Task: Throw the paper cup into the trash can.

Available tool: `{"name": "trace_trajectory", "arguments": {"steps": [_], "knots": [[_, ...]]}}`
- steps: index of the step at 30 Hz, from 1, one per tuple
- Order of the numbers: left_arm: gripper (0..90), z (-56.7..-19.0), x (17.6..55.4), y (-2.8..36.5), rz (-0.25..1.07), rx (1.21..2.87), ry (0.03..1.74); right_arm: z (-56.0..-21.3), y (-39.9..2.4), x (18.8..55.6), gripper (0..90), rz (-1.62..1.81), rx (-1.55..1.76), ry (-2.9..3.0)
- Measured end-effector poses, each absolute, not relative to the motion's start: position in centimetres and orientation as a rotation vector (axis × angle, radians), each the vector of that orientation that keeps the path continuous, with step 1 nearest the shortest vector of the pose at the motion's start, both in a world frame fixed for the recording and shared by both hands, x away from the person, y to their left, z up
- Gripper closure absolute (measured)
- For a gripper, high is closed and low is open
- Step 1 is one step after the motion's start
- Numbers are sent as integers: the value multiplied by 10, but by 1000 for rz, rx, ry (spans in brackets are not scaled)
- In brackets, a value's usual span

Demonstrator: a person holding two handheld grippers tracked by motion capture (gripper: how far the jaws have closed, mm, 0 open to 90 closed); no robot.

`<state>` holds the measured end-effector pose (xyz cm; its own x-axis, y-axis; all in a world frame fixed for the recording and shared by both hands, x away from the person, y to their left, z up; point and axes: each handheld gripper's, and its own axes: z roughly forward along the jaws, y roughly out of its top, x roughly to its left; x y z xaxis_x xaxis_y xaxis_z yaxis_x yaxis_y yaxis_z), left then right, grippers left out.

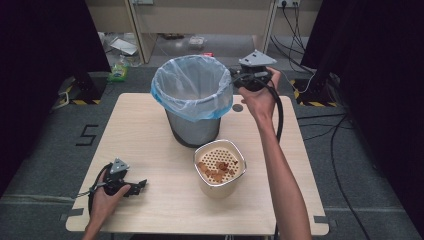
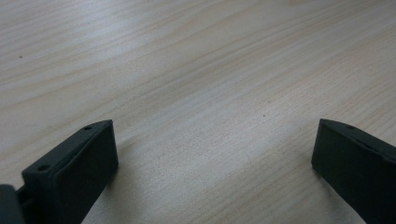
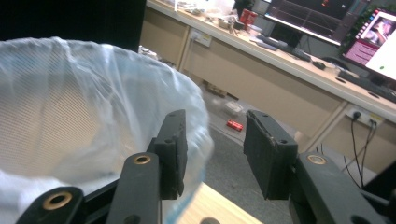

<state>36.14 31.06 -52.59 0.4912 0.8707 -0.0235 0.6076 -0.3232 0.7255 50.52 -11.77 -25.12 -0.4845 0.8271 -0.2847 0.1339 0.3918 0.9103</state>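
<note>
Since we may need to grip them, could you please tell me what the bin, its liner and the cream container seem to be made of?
The bin looks like grey metal or hard plastic with a dull sheen; I cannot tell which. Its liner is thin translucent bluish plastic film, crinkled and folded over the rim. The cream container seems smooth matt plastic or ceramic, with a perforated insert holding brown scraps.

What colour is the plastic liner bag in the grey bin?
Translucent pale blue plastic liner bag, folded over the grey bin's rim; clearest in the high view.
</note>
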Motion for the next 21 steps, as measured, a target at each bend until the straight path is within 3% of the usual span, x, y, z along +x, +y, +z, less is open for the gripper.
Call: {"name": "trace_trajectory", "arguments": {"steps": [21], "knots": [[0, -526, 361, 311, 493, 2054, 1212, -312, -190, 468, 409, 1102, 1001, 1885]]}}
